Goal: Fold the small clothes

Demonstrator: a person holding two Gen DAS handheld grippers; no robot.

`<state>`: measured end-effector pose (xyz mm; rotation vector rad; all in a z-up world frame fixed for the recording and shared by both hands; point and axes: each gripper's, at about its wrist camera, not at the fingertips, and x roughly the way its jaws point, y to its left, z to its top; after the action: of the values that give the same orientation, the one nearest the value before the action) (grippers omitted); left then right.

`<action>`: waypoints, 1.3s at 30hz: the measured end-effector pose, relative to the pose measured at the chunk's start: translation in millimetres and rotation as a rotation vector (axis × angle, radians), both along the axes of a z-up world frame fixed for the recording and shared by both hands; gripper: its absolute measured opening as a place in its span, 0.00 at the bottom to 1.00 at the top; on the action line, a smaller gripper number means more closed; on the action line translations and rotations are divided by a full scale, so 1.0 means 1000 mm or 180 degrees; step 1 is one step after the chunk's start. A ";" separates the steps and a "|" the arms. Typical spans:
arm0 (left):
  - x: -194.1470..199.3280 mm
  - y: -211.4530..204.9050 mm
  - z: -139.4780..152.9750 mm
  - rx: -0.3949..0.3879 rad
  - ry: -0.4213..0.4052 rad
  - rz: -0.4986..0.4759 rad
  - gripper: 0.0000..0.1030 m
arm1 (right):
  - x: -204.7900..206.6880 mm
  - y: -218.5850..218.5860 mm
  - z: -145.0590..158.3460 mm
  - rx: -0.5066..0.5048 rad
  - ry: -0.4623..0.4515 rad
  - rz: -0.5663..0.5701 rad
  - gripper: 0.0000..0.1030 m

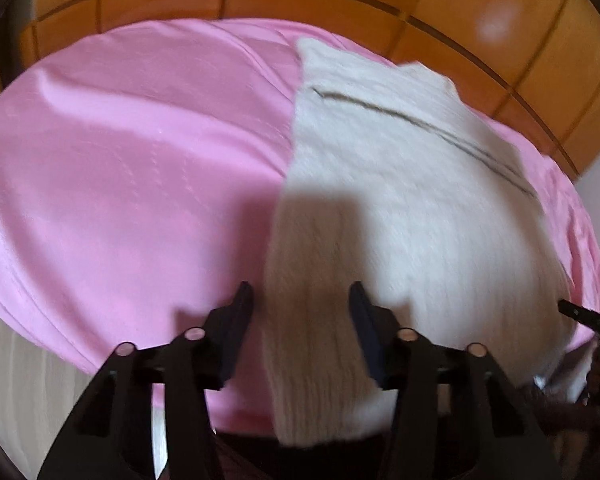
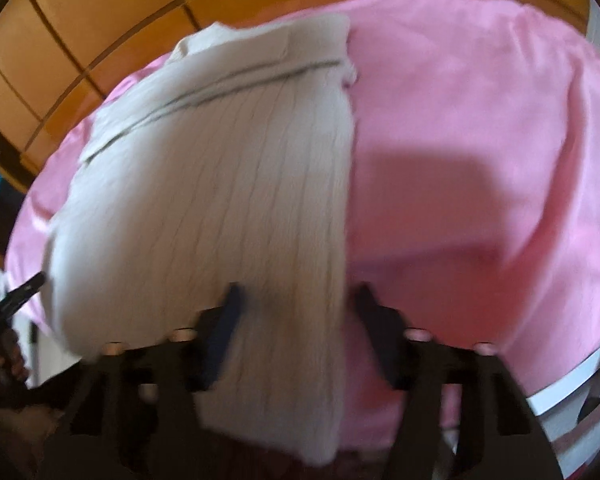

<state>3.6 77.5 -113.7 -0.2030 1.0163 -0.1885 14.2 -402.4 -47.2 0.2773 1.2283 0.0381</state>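
While cream knit garment [image 1: 380,200] runs lengthwise away from both tongs, left tongs [image 1: 302,300] straddle its near left edge, right tongs [image 2: 296,300] its near right edge; 2 pairs part-open, grip unclear.

light: bright, warm | shadows: blocky | blur: motion | edges: fisheye-warped, vignetted

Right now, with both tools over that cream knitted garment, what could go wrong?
1. The left tool straddles the cream knit at its left edge, so it may also pinch the pink cloth beneath.
2. The right tool spans the knit's right edge and could catch only a thin strip that slips out.
3. A tug could undo the fold at the far end.
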 end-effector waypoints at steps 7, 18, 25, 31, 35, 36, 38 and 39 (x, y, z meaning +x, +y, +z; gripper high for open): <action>-0.008 -0.012 0.011 -0.0146 -0.0038 -0.0475 0.06 | -0.006 0.018 0.006 0.0390 0.0128 0.0433 0.07; 0.094 -0.007 0.063 -0.0987 -0.0288 -0.0198 0.06 | 0.095 -0.001 0.035 0.0807 -0.0491 -0.0057 0.07; 0.171 0.001 0.051 -0.1002 -0.0138 0.0378 0.47 | 0.156 -0.026 0.003 0.0774 -0.0406 -0.0451 0.07; 0.162 0.027 0.043 -0.0954 -0.0240 0.0483 0.58 | 0.146 -0.051 0.011 0.0858 -0.0645 -0.0689 0.62; 0.139 0.027 0.020 -0.0936 -0.0142 0.0192 0.62 | 0.123 -0.060 0.008 0.0721 -0.0615 -0.0652 0.68; 0.134 0.025 0.015 -0.0948 -0.0102 0.0126 0.62 | 0.116 -0.059 0.007 0.0660 -0.0606 -0.0596 0.68; 0.126 0.018 0.003 -0.0960 -0.0008 0.0002 0.62 | 0.110 -0.054 -0.001 0.0582 -0.0551 -0.0498 0.68; 0.122 0.014 -0.001 -0.0946 0.0029 -0.0054 0.61 | 0.107 -0.050 -0.005 0.0549 -0.0522 -0.0446 0.68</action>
<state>125.4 91.9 -114.9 -0.4658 0.9966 -0.3547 121.1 -452.1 -52.5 0.5004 1.0416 0.0448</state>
